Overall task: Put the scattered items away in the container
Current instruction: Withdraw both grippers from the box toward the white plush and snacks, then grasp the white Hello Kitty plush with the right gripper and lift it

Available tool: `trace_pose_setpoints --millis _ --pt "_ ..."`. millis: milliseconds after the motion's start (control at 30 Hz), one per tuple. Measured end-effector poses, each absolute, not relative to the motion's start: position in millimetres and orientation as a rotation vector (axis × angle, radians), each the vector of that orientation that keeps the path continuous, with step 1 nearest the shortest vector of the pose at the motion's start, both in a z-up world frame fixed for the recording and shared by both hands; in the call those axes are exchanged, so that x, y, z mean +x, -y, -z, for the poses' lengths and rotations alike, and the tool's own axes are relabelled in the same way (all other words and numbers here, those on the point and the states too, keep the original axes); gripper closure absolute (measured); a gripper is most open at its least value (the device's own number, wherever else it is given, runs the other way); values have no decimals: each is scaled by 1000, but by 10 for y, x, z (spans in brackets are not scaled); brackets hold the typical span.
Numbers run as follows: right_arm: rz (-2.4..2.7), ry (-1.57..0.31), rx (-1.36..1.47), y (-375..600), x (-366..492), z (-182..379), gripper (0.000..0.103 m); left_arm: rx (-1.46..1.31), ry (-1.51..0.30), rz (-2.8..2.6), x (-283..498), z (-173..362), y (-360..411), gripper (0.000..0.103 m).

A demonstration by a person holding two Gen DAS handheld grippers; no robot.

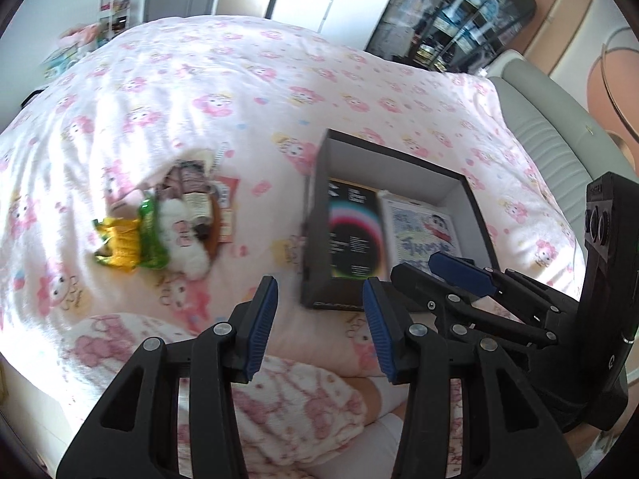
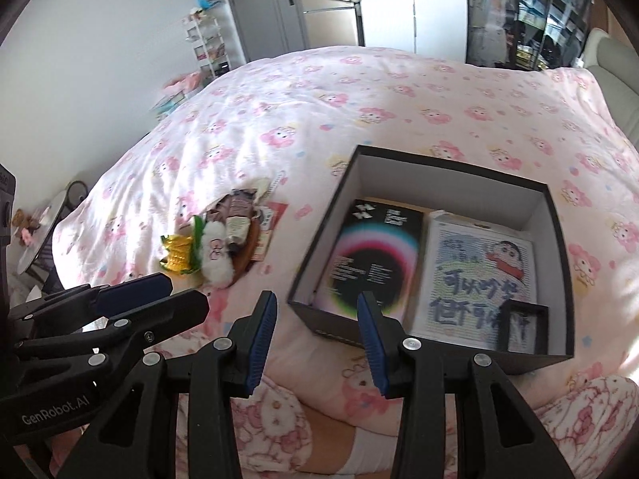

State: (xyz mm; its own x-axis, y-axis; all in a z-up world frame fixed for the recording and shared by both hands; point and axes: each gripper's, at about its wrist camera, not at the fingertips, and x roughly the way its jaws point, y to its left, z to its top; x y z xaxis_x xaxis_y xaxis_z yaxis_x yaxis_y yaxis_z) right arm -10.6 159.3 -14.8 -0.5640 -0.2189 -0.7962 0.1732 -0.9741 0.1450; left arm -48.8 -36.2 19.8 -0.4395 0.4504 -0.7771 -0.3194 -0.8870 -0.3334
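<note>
Scattered items [image 2: 217, 239] lie beside the box [image 2: 319, 215]; both grippers' jaws stand apart, empty.

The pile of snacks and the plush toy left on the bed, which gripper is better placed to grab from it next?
Left, probably. The left gripper sits on the pile's side, jaws open and empty; the right gripper is nearer the black box.

An open black cardboard box with white inner walls [image 2: 447, 167] sits on the pink cartoon-print bedspread [image 2: 359, 92]. Inside it lie a black booklet with a rainbow ring [image 2: 371, 255] and a white cartoon-printed packet [image 2: 475, 275] — side by side. Left of the box, well apart, a heap of scattered small items [image 2: 217, 239] — yellow wrapper, white plush.
</note>
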Motion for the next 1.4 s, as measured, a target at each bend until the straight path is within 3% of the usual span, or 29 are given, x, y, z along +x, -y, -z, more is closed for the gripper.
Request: trace_pose_setpoints --millis 333,700,933,1200,1233,1300,1400 --pt "2406 79 1330 -983 -454 321 65 -1366 271 -2429 -767 -44 974 58" --pt "2286 30 1466 -520 -954 824 65 -1563 456 -2501 -1288 573 1850 58" --pt "2170 -22 1615 -259 -1208 1337 65 -1602 565 -2412 -1489 778 1957 58" --pt "2008 125 1743 -153 -1482 1886 66 -1621 549 -2371 -1706 830 1815 58" --pt "2012 128 1729 -140 -1486 1896 68 -1620 540 -2368 -1724 826 1779 58" --pt "2042 91 1704 -114 -1467 1888 86 -1621 525 -2360 -1762 828 1701 58" --pt "2080 88 1647 -161 -1393 1775 89 -1622 526 -2341 -1773 841 1605 58"
